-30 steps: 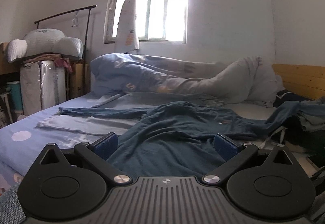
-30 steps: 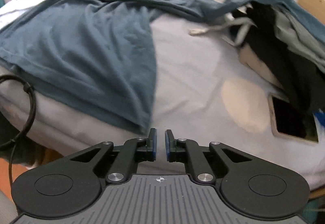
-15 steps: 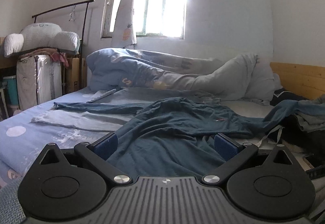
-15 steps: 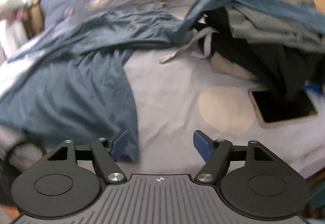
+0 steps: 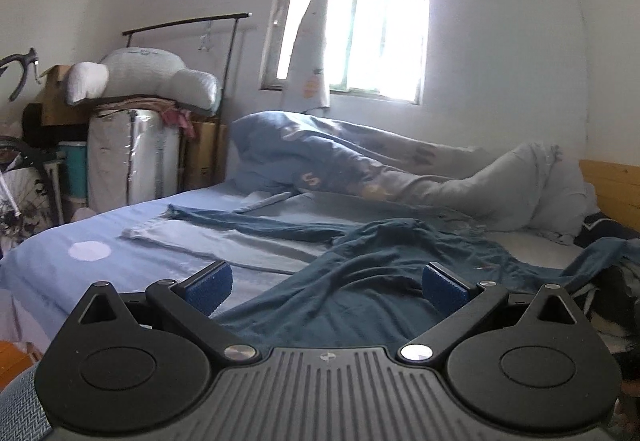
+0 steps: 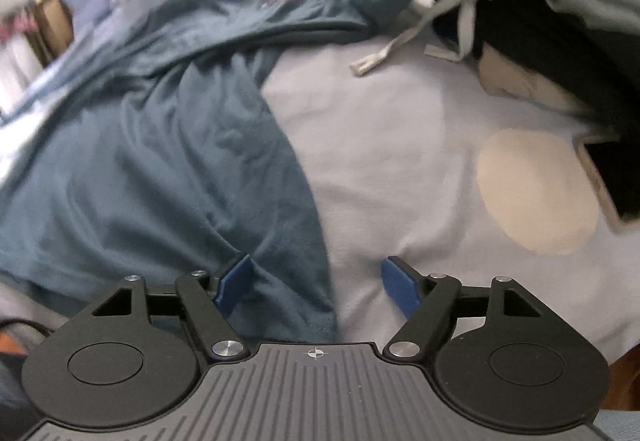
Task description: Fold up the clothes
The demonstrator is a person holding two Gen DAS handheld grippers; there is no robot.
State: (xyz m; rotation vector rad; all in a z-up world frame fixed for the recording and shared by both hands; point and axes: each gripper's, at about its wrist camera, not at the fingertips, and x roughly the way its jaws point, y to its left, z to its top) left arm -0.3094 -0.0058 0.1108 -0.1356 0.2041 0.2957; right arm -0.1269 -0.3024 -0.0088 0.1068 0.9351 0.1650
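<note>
Across the pale blue bed sheet (image 6: pixel 384 145) a teal long-sleeved shirt (image 6: pixel 168 161) lies spread and rumpled; the right gripper (image 6: pixel 316 283) is spread wide around its hem corner, and the left gripper (image 5: pixel 326 287) hangs spread wide, empty, above it

Dark clothes pile (image 6: pixel 552 53) hides part of the phone (image 6: pixel 608 181).

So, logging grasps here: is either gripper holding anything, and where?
Nothing held. Left gripper and right gripper are open over the teal shirt.
</note>
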